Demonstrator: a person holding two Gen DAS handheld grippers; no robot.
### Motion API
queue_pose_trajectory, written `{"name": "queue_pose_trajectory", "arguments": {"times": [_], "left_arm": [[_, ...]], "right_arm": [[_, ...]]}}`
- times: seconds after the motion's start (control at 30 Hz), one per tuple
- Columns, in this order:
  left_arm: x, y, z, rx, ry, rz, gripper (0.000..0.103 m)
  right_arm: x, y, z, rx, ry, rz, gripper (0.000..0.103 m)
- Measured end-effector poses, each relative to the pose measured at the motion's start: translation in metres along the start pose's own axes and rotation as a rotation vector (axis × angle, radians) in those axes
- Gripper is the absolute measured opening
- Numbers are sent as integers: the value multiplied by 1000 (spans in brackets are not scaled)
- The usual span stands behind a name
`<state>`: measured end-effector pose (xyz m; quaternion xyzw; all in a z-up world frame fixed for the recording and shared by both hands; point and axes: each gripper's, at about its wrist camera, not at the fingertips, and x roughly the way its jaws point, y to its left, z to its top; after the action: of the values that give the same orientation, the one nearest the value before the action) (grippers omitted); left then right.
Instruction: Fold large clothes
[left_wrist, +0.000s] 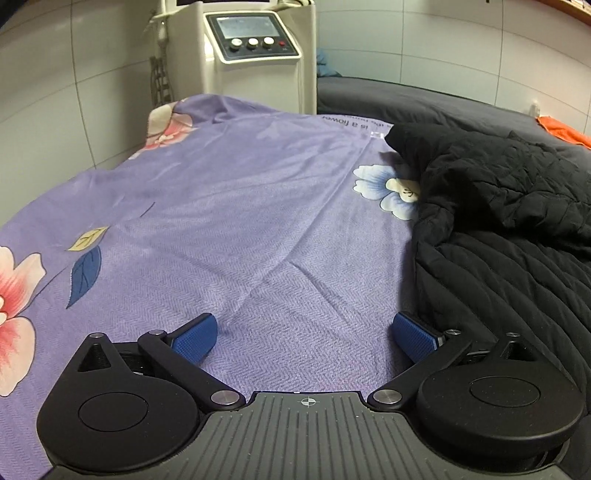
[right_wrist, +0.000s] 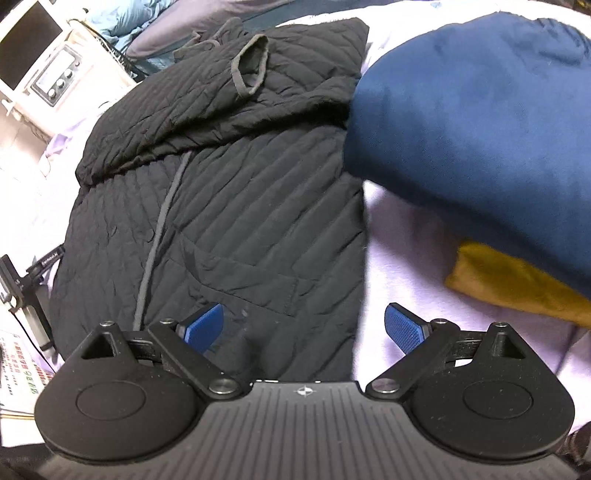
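Observation:
A black quilted jacket (right_wrist: 229, 192) lies flat on the purple flowered bedsheet (left_wrist: 236, 221), with one sleeve folded across its upper part. In the left wrist view the jacket (left_wrist: 517, 221) lies at the right. My left gripper (left_wrist: 304, 338) is open and empty, low over the bare sheet just left of the jacket's edge. My right gripper (right_wrist: 304, 328) is open and empty above the jacket's lower hem, with its left finger over the fabric and its right finger over the sheet.
A white machine (left_wrist: 255, 51) with knobs stands beyond the bed's far end. A dark blue garment (right_wrist: 480, 122) and a mustard cloth (right_wrist: 517, 284) lie to the jacket's right. A dark bed (left_wrist: 424, 107) with an orange item (left_wrist: 565, 131) stands behind.

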<state>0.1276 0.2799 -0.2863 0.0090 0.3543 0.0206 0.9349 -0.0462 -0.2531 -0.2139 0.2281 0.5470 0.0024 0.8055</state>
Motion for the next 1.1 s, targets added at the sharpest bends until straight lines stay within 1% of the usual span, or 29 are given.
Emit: {"name": "queue_pose_trajectory", "arguments": {"times": [0.13, 0.27, 0.53, 1.1], "left_arm": [[-1, 0, -1, 0, -1, -1, 103], [-1, 0, -1, 0, -1, -1, 103], [-1, 0, -1, -1, -1, -1, 103], [-1, 0, 0, -1, -1, 0, 103]], "right_arm": [[1, 4, -3, 21, -22, 25, 95], [-3, -1, -6, 39, -37, 23, 95], [1, -11, -12, 78, 2, 16, 96], [9, 9, -6, 17, 29, 17, 96]]}}
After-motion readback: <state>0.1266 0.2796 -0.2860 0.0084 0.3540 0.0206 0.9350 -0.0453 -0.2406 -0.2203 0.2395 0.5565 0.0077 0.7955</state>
